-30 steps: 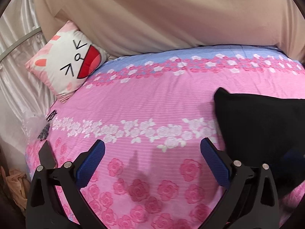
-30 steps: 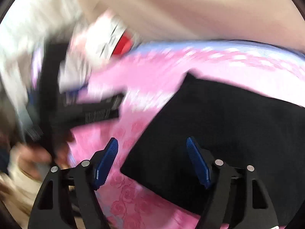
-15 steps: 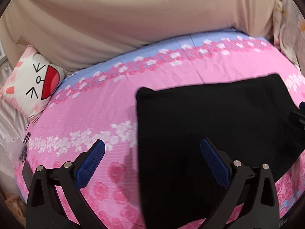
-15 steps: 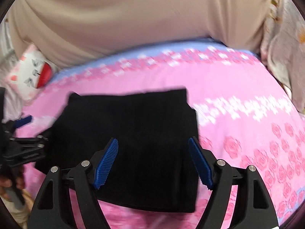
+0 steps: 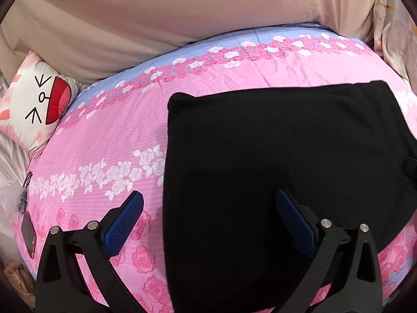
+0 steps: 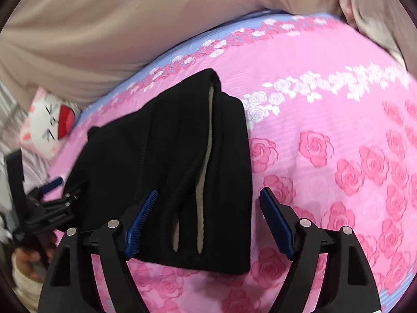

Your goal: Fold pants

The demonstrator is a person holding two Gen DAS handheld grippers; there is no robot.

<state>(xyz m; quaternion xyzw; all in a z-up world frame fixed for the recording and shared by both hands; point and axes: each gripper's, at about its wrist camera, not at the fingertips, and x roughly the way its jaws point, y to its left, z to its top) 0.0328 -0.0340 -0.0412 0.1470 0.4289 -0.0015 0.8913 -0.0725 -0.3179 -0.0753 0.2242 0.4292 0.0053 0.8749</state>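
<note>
Nearest me, my right gripper (image 6: pixel 208 221) now hangs over the near right end of the black pants (image 6: pixel 182 161), its jaws opening wider, fabric beneath but not pinched. A second ago it was well off to the side; it has swung in and dropped. My left gripper (image 5: pixel 208 224) has also come across: wide open, empty, straddling the pants' left edge. Beyond, the pants lie flat, already doubled into a block, on the pink floral bedspread (image 5: pixel 109 135). I judge one more fold is coming.
</note>
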